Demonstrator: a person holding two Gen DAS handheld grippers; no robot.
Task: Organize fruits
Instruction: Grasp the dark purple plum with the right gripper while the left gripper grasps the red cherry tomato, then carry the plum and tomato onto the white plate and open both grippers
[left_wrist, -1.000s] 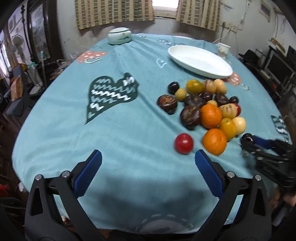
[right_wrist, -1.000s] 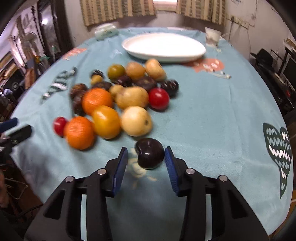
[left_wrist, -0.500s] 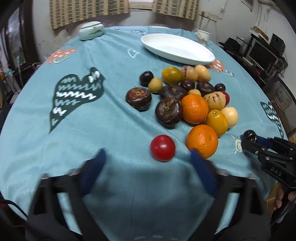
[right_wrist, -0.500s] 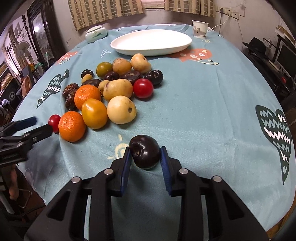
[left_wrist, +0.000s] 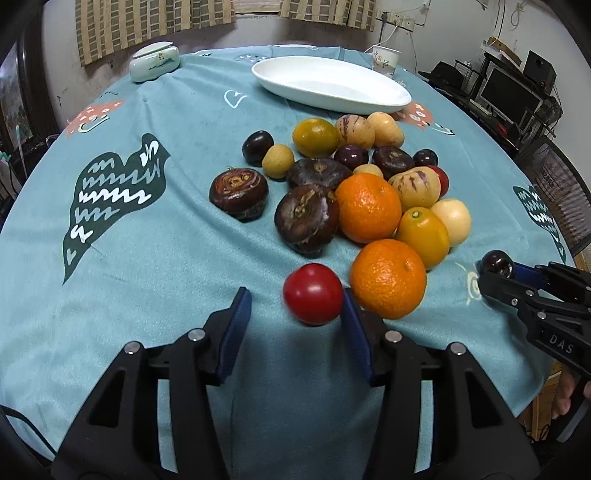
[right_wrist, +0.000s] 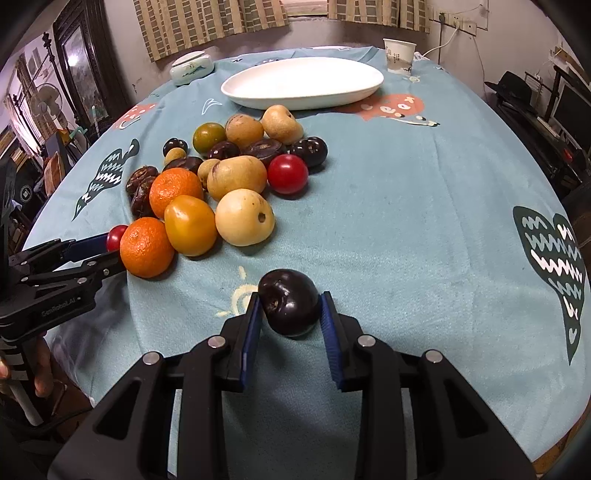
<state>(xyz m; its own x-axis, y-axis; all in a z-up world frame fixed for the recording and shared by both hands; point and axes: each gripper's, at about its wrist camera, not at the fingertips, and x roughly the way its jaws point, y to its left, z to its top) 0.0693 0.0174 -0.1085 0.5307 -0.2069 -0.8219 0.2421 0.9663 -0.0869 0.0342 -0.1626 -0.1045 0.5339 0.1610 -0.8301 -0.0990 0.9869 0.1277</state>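
A red tomato (left_wrist: 313, 293) lies on the teal tablecloth (left_wrist: 166, 258), just in front of an orange (left_wrist: 388, 277) at the near end of the fruit pile. My left gripper (left_wrist: 295, 299) straddles the tomato with its jaws closing. The right pad touches the fruit, while a gap remains at the left pad. My right gripper (right_wrist: 290, 301) is shut on a dark plum (right_wrist: 291, 295) near the table's front edge. That plum (left_wrist: 496, 261) also shows at the right of the left wrist view. An empty white oval plate (right_wrist: 303, 83) lies beyond the pile.
The pile holds oranges, yellow and tan fruits, dark plums and a second red tomato (right_wrist: 287, 173). A paper cup (right_wrist: 399, 55) and a lidded ceramic jar (right_wrist: 192, 68) stand at the far side. The table edge runs close below both grippers.
My left gripper came forward and down onto the red tomato, and its jaws narrowed from wide open. The right gripper's jaws closed onto the dark plum.
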